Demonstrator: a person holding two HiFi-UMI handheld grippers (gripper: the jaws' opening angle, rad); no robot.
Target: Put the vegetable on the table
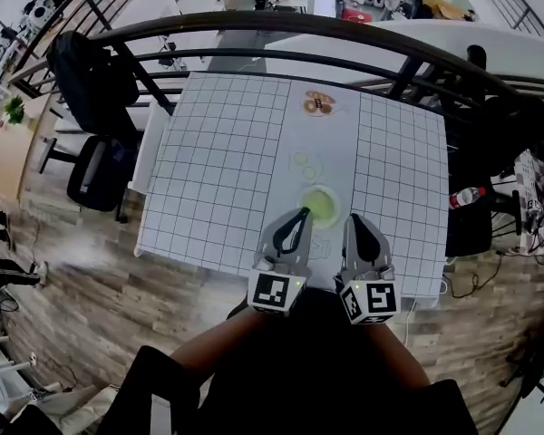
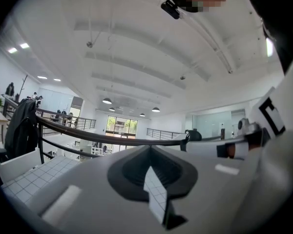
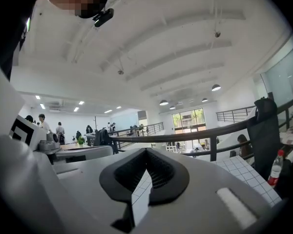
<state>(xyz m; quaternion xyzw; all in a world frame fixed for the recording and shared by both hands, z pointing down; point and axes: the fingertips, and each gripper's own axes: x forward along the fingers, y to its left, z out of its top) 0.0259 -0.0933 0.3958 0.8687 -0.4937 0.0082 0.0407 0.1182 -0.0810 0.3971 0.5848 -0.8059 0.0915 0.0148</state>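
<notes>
A table [image 1: 218,170] under a white grid cloth lies ahead. A round light-green dish [image 1: 320,205] sits near its front, and a small plate of orange-brown pieces [image 1: 317,104] sits at the far side; I cannot tell what either holds. My left gripper [image 1: 302,214] is shut and empty, its tip at the green dish's near-left rim. My right gripper [image 1: 354,218] is shut and empty too, just right of the dish. Both gripper views tilt up towards the ceiling: the left gripper [image 2: 149,148] and right gripper [image 3: 146,150] each show only a sliver of grid cloth between the pads.
A dark curved railing [image 1: 344,34] runs behind the table. A black backpack [image 1: 91,80] hangs on a chair at the left. A red-capped bottle [image 1: 467,196] lies off the table's right edge, seen also as the bottle [image 3: 276,167]. Faint ring marks [image 1: 304,161] show mid-table.
</notes>
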